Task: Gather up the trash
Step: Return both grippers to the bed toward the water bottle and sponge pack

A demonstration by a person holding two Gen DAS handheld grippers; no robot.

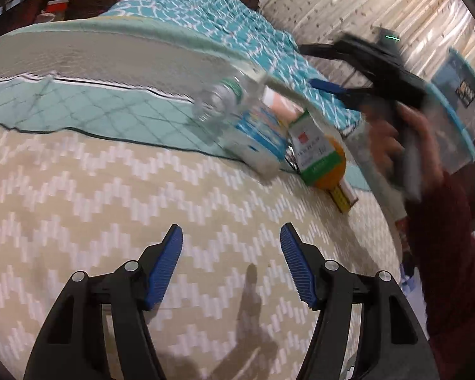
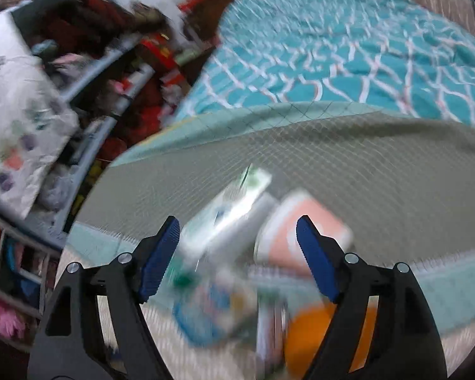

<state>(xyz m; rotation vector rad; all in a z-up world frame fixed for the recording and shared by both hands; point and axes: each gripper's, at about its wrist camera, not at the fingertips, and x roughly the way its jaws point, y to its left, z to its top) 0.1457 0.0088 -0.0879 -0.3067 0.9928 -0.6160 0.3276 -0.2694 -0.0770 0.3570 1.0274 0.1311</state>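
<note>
A pile of trash lies on the bed: a clear plastic bottle [image 1: 220, 101], a blue-white carton [image 1: 258, 139], a green-white box [image 1: 312, 148] and an orange piece [image 1: 334, 167]. My left gripper [image 1: 231, 237] is open and empty above the beige zigzag cover, short of the pile. My right gripper [image 2: 237, 228] is open above the pile; it also shows in the left wrist view [image 1: 338, 90]. In the blurred right wrist view, a white-green box [image 2: 224, 218], a pink-orange box [image 2: 288, 240], the blue carton [image 2: 205, 310] and the orange piece [image 2: 307, 335] lie between and below its fingers.
A teal patterned quilt [image 1: 212, 9] is bunched at the bed's far side. A clear bin with a blue rim [image 1: 459, 101] stands at the right edge. Cluttered shelves [image 2: 117, 79] stand left of the bed. A yellow ruler-like strip [image 1: 343, 201] lies by the pile.
</note>
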